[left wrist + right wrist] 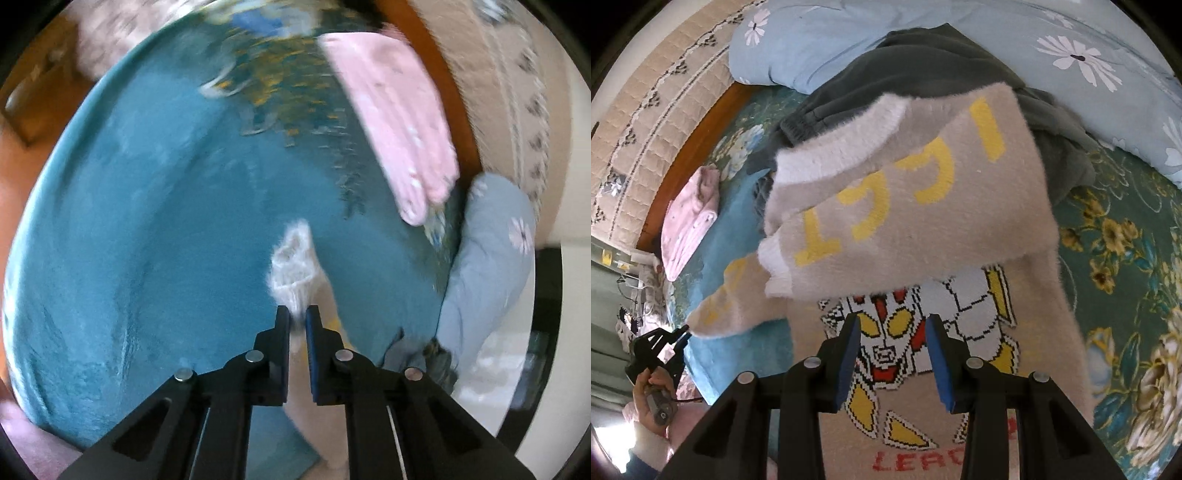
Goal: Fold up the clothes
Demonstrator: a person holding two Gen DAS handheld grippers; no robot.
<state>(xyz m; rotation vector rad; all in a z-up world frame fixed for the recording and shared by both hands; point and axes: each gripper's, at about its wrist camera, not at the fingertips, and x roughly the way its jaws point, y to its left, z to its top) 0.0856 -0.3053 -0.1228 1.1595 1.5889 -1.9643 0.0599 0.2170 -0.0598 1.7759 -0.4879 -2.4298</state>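
A beige fuzzy sweater [923,206] with yellow letters and a robot picture lies on the bed, one sleeve folded across its chest. My right gripper [893,325] hovers open just over the robot picture and holds nothing. My left gripper [298,321] is shut on the white cuff [291,258] of the other sleeve. In the right wrist view that left gripper [681,332] shows at the far left, pinching the sleeve end [705,317], with a person's hand [653,391] on its handle. The left wrist view is blurred.
A teal blanket [147,221] covers the bed over a floral sheet [1126,258]. A folded pink garment [391,122] lies near the wooden bed edge. A dark green garment [923,66] is heaped behind the sweater, against a pale blue flowered duvet [960,29].
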